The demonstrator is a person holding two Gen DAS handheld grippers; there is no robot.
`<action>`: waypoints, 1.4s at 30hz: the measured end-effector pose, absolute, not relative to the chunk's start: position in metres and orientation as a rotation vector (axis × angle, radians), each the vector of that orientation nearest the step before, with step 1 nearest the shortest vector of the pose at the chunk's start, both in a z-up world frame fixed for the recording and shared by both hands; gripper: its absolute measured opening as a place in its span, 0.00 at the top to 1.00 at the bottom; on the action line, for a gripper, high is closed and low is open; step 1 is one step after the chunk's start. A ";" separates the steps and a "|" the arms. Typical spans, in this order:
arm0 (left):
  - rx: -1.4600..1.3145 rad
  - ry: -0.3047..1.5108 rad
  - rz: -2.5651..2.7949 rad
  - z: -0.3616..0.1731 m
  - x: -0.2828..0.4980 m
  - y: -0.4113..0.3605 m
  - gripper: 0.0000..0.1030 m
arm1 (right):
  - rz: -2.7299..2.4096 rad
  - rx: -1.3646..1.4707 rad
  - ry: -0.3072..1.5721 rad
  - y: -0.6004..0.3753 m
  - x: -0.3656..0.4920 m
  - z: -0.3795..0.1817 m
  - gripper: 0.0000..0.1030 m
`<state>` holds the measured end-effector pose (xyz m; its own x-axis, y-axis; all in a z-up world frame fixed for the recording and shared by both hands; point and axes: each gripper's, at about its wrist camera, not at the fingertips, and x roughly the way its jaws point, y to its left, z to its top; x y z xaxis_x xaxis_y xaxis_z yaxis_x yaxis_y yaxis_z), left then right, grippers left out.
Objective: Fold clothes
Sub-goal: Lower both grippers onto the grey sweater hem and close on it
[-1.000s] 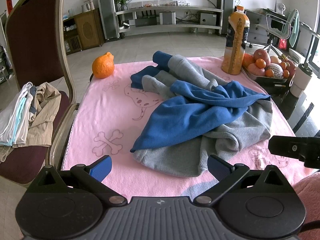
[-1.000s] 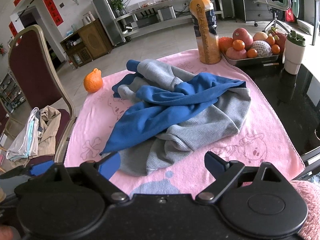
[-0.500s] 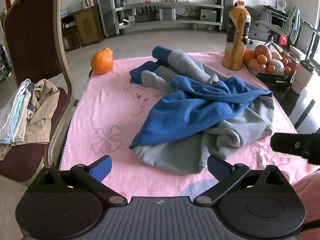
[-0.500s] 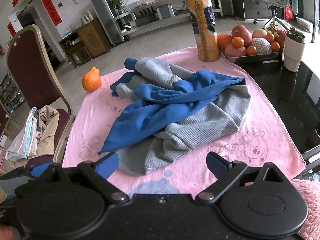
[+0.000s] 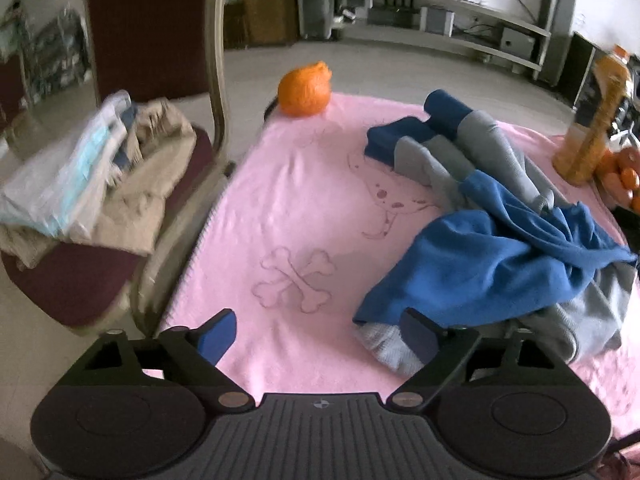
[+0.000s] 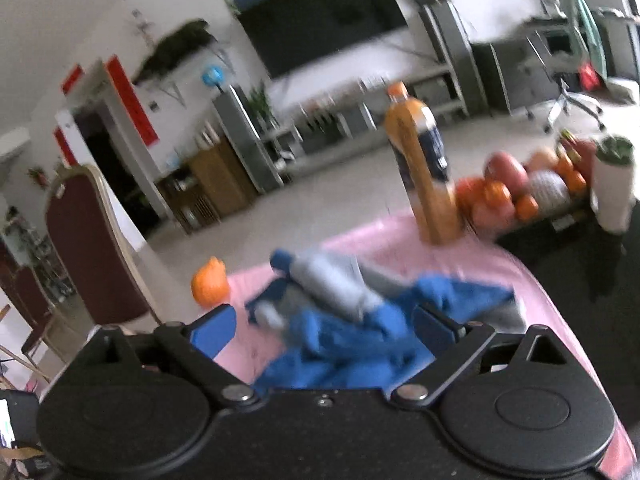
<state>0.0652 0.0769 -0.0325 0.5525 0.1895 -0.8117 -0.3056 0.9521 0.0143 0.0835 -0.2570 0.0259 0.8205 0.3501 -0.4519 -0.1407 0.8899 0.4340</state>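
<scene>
Crumpled blue and grey clothes [image 5: 492, 256] in a heap on the pink towel [image 5: 304, 208] over the tabletop. Left gripper [image 5: 316, 330] wide open, empty, low by the heap's near edge. Right gripper [image 6: 324, 326] wide open too, empty, above the heap. Round orange fruit [image 5: 305, 89] at the towel's far corner.

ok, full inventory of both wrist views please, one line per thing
garment: 1, blue and grey, crumpled on right of towel
towel: 1, pink, covers table
orange: 1, orange, far left corner of towel
bottle: 1, orange, far right edge of towel
fruit tray: 1, mixed fruit, right of bottle
cup: 1, white, right of tray
chair: 1, maroon, left of table
clothes pile: 1, beige and white, on chair seat
left gripper: open, empty
right gripper: open, empty
</scene>
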 end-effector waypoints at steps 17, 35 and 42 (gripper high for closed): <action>-0.437 1.032 0.085 -0.133 0.105 0.088 0.26 | 0.245 0.629 0.710 -0.304 0.143 -0.081 0.39; -0.493 0.946 -0.098 -0.140 0.093 0.075 0.53 | 0.217 0.619 0.715 -0.304 0.146 -0.084 0.34; -0.326 0.970 -0.010 -0.147 0.108 0.058 0.58 | 0.174 0.672 0.717 -0.323 0.146 -0.090 0.35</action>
